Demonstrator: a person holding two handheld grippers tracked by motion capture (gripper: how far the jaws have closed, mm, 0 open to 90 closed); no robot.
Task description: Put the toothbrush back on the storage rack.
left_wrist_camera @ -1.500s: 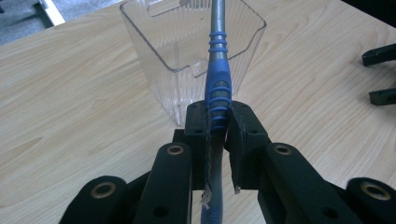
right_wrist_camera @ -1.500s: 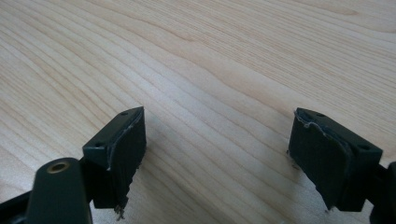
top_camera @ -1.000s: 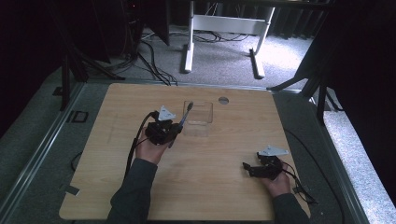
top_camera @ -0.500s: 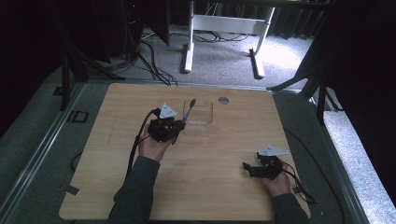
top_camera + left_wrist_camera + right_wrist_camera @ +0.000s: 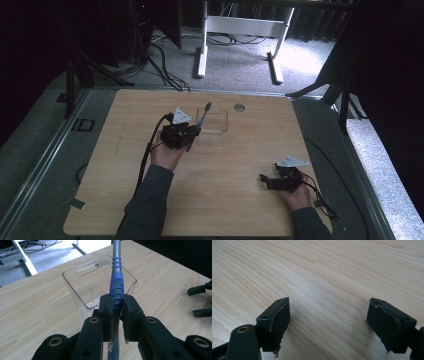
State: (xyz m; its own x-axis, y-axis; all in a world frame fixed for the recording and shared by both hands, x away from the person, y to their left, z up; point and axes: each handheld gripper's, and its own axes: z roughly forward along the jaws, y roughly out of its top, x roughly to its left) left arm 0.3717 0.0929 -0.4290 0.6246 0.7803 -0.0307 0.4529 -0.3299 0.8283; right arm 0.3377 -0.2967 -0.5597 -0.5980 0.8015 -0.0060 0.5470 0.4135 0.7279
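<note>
A long tool with a grey and blue ribbed handle point(image 5: 117, 287) is clamped between the pads of my left gripper point(image 5: 117, 307), which is shut on it. The tool point(image 5: 204, 115) slants up and away over the near edge of a clear plastic box point(image 5: 216, 124). In the left gripper view the box point(image 5: 75, 287) stands just beyond the jaws, upright, with a handle slot in its far wall. My left gripper point(image 5: 194, 131) is at the table's middle. My right gripper point(image 5: 264, 181) rests low at the front right, open, and my right gripper point(image 5: 328, 322) has bare wood between its pads.
The wooden table point(image 5: 235, 200) has a small round hole point(image 5: 239, 107) near its far edge. My right gripper's jaws point(image 5: 200, 301) are seen at the right edge of the left gripper view. Cables trail from both grippers. Metal frame legs stand on the carpet beyond the table.
My left gripper has edged slightly toward the clear box with the tool still held. The right hand has not moved.
</note>
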